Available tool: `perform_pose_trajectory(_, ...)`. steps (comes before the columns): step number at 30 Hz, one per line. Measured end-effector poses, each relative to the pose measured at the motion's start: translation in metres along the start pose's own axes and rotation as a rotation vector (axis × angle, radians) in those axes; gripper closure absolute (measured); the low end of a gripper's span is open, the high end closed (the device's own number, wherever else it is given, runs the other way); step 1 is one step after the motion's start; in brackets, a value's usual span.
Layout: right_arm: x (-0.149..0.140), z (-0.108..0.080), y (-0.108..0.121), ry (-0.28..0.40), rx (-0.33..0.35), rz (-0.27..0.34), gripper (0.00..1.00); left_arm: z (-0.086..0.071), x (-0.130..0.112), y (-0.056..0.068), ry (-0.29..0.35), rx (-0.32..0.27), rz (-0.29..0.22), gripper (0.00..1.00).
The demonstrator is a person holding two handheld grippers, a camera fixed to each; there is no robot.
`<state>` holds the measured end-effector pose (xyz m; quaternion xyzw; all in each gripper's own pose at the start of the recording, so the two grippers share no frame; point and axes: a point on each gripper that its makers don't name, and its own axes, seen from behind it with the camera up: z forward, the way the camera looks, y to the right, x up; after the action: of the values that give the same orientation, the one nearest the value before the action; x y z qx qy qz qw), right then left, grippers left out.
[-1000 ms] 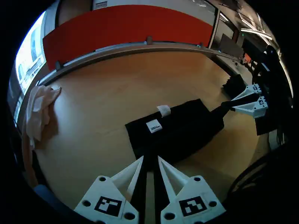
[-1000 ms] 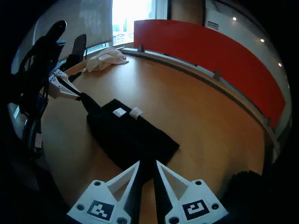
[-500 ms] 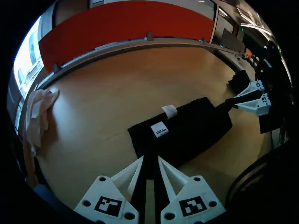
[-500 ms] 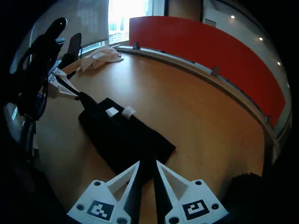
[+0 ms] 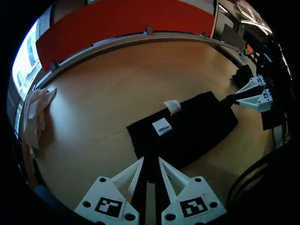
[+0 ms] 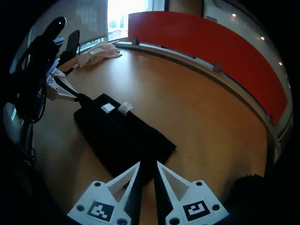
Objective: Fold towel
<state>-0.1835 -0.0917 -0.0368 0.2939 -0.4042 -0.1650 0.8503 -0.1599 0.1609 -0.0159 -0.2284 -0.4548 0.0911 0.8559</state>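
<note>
A black towel (image 5: 198, 125) with two white labels (image 5: 162, 126) lies stretched along the wooden table (image 5: 112, 86). In the left gripper view, my left gripper (image 5: 150, 159) is shut on the towel's near end. My right gripper (image 5: 230, 99) pinches the far end at the right. In the right gripper view, the towel (image 6: 120, 137) runs from my right gripper (image 6: 148, 163), shut on its near end, up to my left gripper (image 6: 77, 98) at the left, which grips the other end. The white labels (image 6: 108, 108) sit near the left gripper's end.
A crumpled pale pink cloth (image 5: 35, 112) (image 6: 99, 54) lies at the table's far end by the window. A red partition (image 5: 120, 26) (image 6: 210, 48) runs along the table's back edge. A dark folded pile (image 5: 245, 75) sits beyond the right gripper. Dark chairs (image 6: 73, 45) stand behind the left gripper.
Both grippers kept their hold on the towel's ends. The towel has drawn out slightly longer and flatter between them and shifted a little on the table.
</note>
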Motion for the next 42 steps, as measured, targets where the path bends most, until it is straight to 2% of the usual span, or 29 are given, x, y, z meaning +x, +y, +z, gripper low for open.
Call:
perform_pose_trajectory(6, -0.005, 0.01, 0.005, -0.01, -0.011, 0.016, 0.82, 0.013, 0.005, -0.003, 0.027, 0.0, -0.003, 0.87)
perform_pose_trajectory(15, -0.008, 0.024, 0.008, -0.012, -0.018, 0.055, 0.78, 0.031, 0.0, -0.008, 0.006, 0.014, -0.031, 0.85)
perform_pose_trajectory(19, -0.01, 0.028, 0.01, -0.013, -0.028, 0.063, 0.73, 0.035, 0.0, -0.009, 0.004, 0.022, -0.021, 0.84)
perform_pose_trajectory(23, -0.011, 0.031, 0.013, -0.016, -0.041, 0.067, 0.69, 0.038, 0.001, -0.011, 0.003, 0.028, -0.011, 0.76)
perform_pose_trajectory(30, -0.011, 0.035, 0.022, -0.017, -0.066, 0.075, 0.58, 0.043, 0.002, -0.017, 0.002, 0.04, -0.004, 0.71)
perform_pose_trajectory(42, -0.002, 0.04, 0.033, -0.007, -0.087, 0.077, 0.57, 0.044, 0.012, -0.028, 0.013, 0.069, -0.001, 0.68)
